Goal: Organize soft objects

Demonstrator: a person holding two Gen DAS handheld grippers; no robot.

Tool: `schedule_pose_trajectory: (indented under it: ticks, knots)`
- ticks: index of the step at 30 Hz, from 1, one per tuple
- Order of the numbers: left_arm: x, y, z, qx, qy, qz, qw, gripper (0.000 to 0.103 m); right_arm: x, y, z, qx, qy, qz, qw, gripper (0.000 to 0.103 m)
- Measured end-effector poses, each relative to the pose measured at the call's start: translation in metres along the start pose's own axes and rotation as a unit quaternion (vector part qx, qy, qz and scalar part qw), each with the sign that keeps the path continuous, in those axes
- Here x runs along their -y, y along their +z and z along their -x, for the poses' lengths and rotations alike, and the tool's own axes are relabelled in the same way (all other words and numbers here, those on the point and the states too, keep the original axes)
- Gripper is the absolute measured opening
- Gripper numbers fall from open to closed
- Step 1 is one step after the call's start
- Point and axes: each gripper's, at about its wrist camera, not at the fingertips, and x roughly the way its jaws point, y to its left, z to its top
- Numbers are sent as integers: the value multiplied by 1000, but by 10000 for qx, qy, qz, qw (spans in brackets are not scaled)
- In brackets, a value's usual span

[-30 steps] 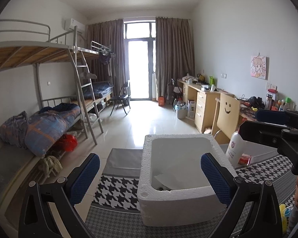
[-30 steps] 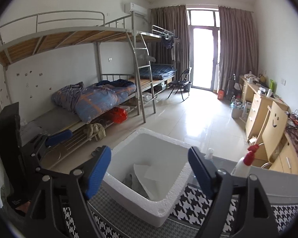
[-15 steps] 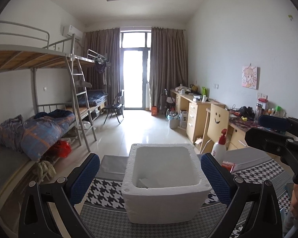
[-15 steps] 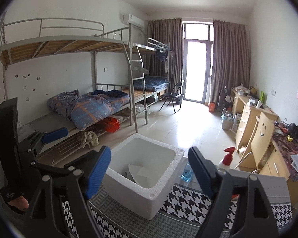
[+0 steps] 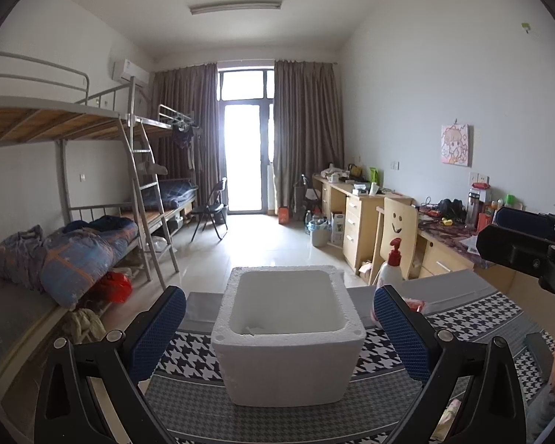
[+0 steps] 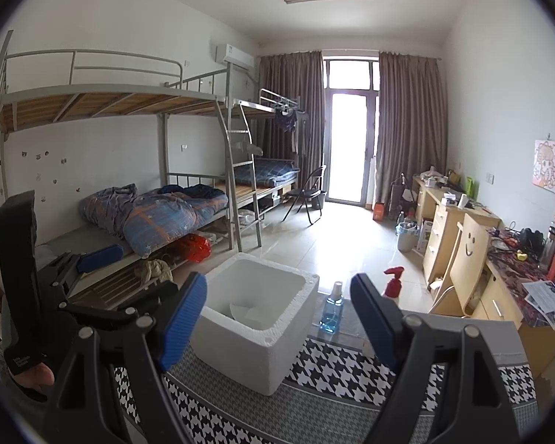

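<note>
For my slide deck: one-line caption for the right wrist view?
Open right gripper faces a white foam box on a houndstooth cloth in a dorm room.

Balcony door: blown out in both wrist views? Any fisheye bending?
Left wrist: balcony door clipped to white, glare on the floor. Right wrist: door equally blown out, bunk bed rails bow near the edge; foam box stays sharp.

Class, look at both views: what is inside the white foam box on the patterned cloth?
Inside the white foam box, only pale, flat, sheet-like pieces lie near the bottom. What they are is unclear. The near wall hides part of the floor, so anything there cannot be seen.
</note>
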Motion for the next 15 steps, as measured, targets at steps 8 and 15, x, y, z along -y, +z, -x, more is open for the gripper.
schedule_pose_trajectory:
  ticks: [8, 15]
  knots:
    - [16, -3, 22, 149, -170, -138, 9996, 102, 2, -10, 20, 116, -87, -40, 9999, 83]
    - [30, -17, 37, 176, -252, -175, 9994, 102, 4, -20, 36, 207, -175, -70, 9996, 84]
